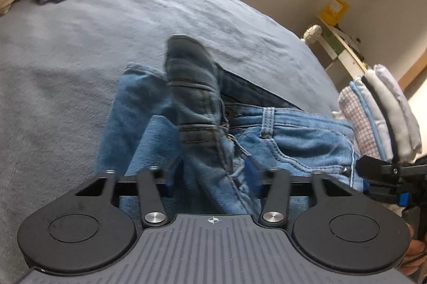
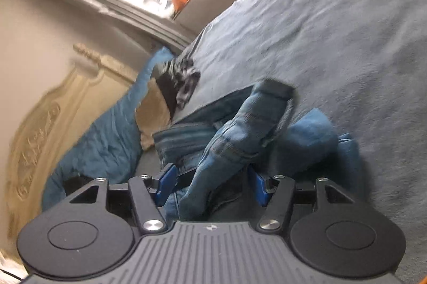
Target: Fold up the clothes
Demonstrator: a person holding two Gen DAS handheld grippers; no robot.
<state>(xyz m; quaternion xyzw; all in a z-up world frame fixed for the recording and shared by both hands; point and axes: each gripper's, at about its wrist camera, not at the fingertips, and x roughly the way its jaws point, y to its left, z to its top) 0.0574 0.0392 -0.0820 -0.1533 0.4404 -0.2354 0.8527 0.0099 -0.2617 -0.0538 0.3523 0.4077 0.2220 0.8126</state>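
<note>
We have the jeans [image 1: 202, 123] bunched on the bed [image 1: 80, 57] directly ahead of both grippers. Our left gripper [image 1: 210, 177] is clamped on a thick fold of denim, while our right gripper [image 2: 210, 185] stands wider with cloth between its pads; whether those pads truly press it, we cannot tell. We judge the denim heavy, soft and limp, yet grippy, so seams and the waistband [image 1: 288, 118], just right of our left gripper, look like the best holds. A leg rises away from us, but the crumpling hides any clear long axis.
</note>
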